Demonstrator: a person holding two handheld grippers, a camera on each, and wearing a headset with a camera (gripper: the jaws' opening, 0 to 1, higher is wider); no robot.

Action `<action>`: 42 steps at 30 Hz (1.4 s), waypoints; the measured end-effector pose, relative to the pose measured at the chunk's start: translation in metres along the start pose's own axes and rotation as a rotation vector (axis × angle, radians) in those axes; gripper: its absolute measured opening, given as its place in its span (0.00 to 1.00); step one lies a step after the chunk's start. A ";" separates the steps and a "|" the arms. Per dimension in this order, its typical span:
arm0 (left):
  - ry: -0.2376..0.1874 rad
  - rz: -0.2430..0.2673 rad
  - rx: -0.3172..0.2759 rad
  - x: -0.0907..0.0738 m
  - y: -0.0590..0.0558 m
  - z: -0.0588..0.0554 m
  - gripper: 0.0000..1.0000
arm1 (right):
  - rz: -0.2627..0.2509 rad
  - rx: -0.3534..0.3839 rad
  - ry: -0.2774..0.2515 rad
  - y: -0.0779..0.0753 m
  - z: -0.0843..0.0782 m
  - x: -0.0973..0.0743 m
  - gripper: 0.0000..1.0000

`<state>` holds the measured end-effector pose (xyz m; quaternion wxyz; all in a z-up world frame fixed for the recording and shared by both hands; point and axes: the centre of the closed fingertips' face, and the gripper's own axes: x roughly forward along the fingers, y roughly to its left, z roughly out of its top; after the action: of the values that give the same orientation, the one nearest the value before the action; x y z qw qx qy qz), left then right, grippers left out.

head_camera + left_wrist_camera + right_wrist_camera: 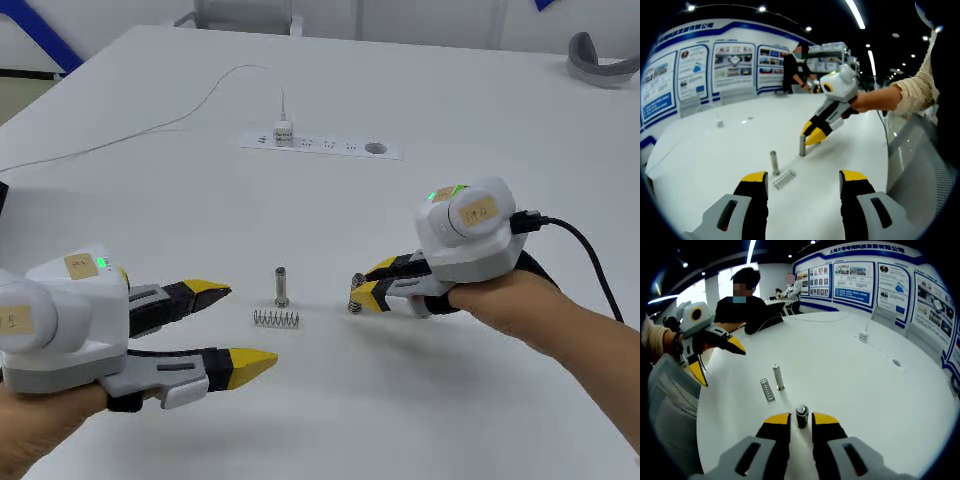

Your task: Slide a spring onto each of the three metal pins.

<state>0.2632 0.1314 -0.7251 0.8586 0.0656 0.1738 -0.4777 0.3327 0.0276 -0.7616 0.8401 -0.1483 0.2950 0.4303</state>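
Looking down, the head view takes in the white table (380,420) and both tools at once. The left hand-held gripper (235,325) sits low at the near left, roughly level, with its jaws spread wide apart and holding nothing. The right hand-held gripper (360,284) reaches in from the right, with a hand wrapped around its body. This view also shows a power strip (320,145) with a thin cable (150,128) plugged in, well beyond both hand-held grippers. Just ahead of the left hand-held gripper's tips a bare pin (281,286) stands upright, and a loose spring (276,318) lies flat on the table just beside its base. The left gripper view makes the right tool's pose clearer. There the right hand-held gripper (815,132) slants steeply down, tips to the table, at a second pin (802,145) that has a spring coiled around it. The bare pin (774,162) and loose spring (785,179) lie between it and the left hand-held gripper (804,177). The right gripper view gives the closest look at the grip. The right hand-held gripper (801,420) has its jaws drawn close together and clamped on the second pin (801,416) at their very tips. Ahead of those tips are the bare pin (778,376) and the loose spring (767,389), with the open left hand-held gripper (722,365) off to the left.
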 end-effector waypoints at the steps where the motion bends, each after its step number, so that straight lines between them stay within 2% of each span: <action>1: 0.001 0.000 0.000 0.000 0.000 0.000 0.58 | -0.001 -0.002 -0.002 0.000 0.000 -0.001 0.18; 14: -0.001 0.002 0.002 0.000 0.001 0.001 0.58 | -0.004 -0.028 -0.009 0.012 -0.004 -0.014 0.19; 20: 0.001 0.003 0.003 -0.001 0.001 0.001 0.58 | 0.010 -0.025 -0.010 0.020 -0.007 -0.014 0.19; 32: 0.004 0.007 0.004 -0.003 0.001 0.001 0.58 | 0.072 -0.057 -0.009 0.044 0.001 0.004 0.19; 42: 0.008 0.010 0.002 -0.004 0.002 -0.001 0.58 | 0.103 -0.079 0.002 0.052 0.007 0.023 0.19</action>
<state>0.2624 0.1356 -0.7249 0.8602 0.0691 0.1765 -0.4734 0.3038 0.0765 -0.7700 0.8101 -0.1661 0.2859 0.4842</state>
